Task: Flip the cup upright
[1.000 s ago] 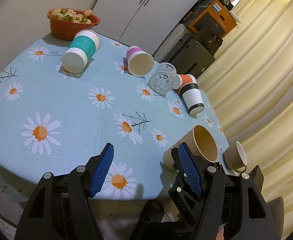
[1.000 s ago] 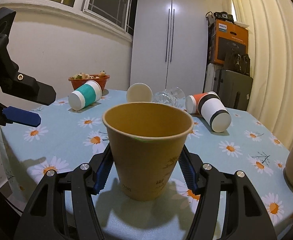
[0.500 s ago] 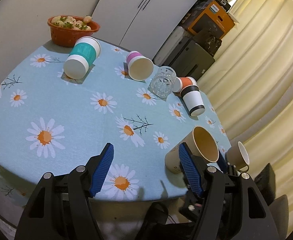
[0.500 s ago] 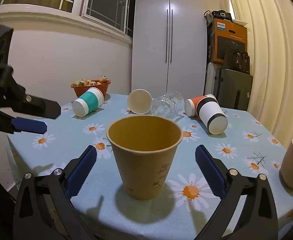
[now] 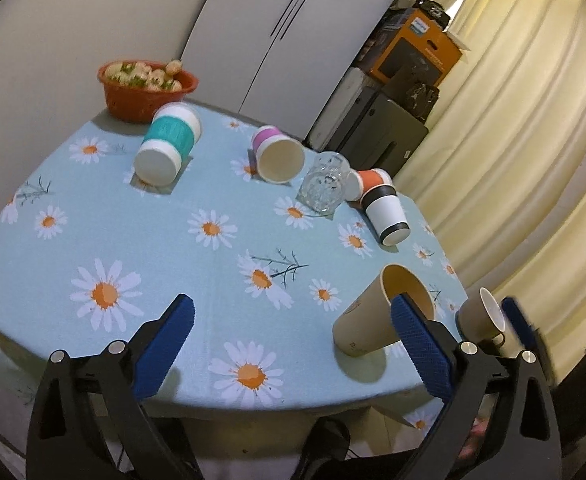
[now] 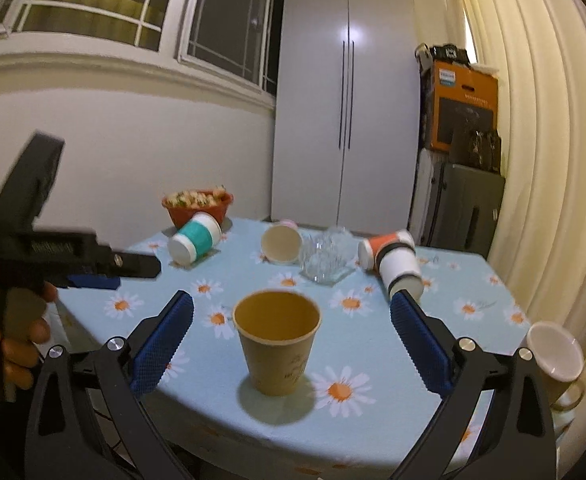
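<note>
The right gripper (image 6: pixel 291 338) is spread wide, its blue-padded fingers (image 6: pixel 161 344) apart on either side of the tan paper cup (image 6: pixel 277 346) and touching nothing. That cup stands upright, mouth up, near the front edge of the round table with the light-blue daisy cloth (image 6: pixel 373 432); the gap around it suggests it has been let go and stands by itself. The left gripper (image 5: pixel 293 346) is also spread and holds nothing, hovering at the front edge, probably waiting out of the way.

Toward the back edge, several cups lie on their sides: a teal-banded white cup (image 5: pixel 168 144) beside the orange bowl of food (image 5: pixel 147 90), a pink-banded paper cup (image 5: pixel 277 154), a clear cut glass (image 5: pixel 325 188), and a black-banded white cup (image 5: pixel 385 214) against an orange one (image 5: pixel 367 182). These likely need flipping next. A small beige mug (image 5: pixel 481 318) sits at the right edge.
</note>
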`<state>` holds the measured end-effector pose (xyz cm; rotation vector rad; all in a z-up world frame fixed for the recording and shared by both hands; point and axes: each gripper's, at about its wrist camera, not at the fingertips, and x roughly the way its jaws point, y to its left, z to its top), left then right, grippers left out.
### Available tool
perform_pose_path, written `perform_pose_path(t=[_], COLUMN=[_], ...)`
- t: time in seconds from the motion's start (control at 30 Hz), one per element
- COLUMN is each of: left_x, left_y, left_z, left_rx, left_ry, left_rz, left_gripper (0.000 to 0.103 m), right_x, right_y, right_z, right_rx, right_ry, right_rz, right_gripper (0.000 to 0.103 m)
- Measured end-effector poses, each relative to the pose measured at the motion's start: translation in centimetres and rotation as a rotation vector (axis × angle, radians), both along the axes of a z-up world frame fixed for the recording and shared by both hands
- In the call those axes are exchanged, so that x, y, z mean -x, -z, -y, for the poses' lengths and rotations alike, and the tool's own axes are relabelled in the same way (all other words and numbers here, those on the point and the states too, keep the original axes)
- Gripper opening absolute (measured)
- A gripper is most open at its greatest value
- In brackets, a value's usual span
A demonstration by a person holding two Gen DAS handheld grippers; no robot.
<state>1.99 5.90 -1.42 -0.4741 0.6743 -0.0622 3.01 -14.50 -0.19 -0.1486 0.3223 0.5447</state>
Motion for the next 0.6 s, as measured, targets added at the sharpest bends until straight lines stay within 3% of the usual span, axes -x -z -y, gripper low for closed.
perform_pose_path(t=[0.23, 0.43, 0.6], left_x=[0.7, 2.1, 3.2], left_y=[-1.8, -3.8, -4.5], left_z=[1.9, 4.0, 5.7], left_rx=[-0.102, -0.231, -0.319], left_ry=[0.043, 0.101, 0.142], left_rz=[0.058, 0.102, 0.088], left_gripper=[0.096, 0.096, 0.096], right_x=[-0.1, -1.5, -1.6], right_y=[-3.3, -4.7, -4.5], right_z=[2.1, 4.4, 5.7], right_rx=[0.026, 0.0, 0.0], right_ry=[-0.037, -0.044, -0.025], right_rz=[-0.002, -0.165, -0.216], right_gripper=[0.098, 0.098, 0.098])
